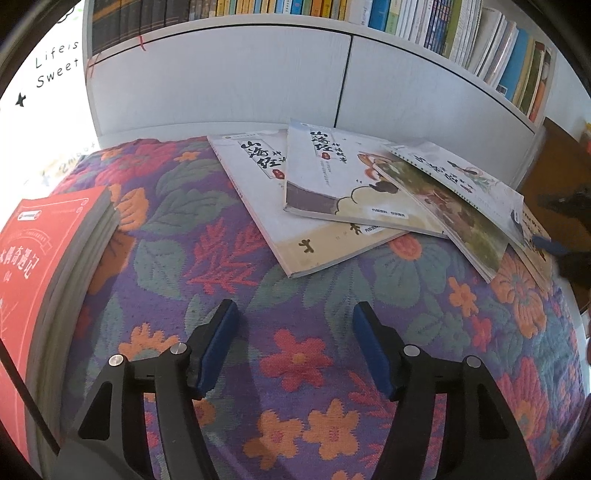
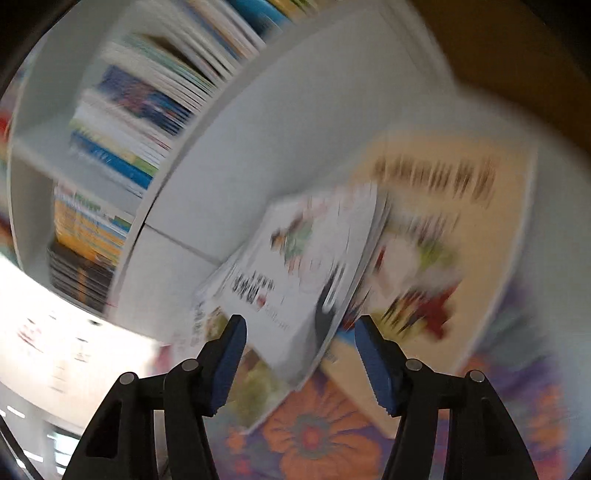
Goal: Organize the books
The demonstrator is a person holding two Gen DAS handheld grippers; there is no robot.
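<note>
Your left tool (image 1: 295, 343) hangs over the flowered cloth (image 1: 229, 258) with its pads apart and nothing between them. There is bare cloth in front of it and to both sides, so it has free room out to the books.

At the left edge of the table lies a red book (image 1: 48, 236), flat, its page edge facing the tool and well apart from the rest. Ahead, a fan of thin books overlaps near the back edge: a white book (image 1: 258, 184) at the bottom, a second one (image 1: 325, 177) lying across its right half, a green-covered one (image 1: 454, 218) tilted over that, and a spiral-bound one (image 1: 472, 173) on top toward the right. Their near corners jut out over open cloth. Behind them stands a white cabinet (image 1: 240, 85) with a row of upright books (image 1: 443, 26) on its shelf.

Your right tool (image 2: 301, 358) shows in a blurred, rolled view. Its pads stand apart, and the corner of a white book (image 2: 295, 266) lies just ahead of the gap; I cannot tell whether either pad touches it. Beside it on the right lies a cream book (image 2: 461, 206), with cloth below.
</note>
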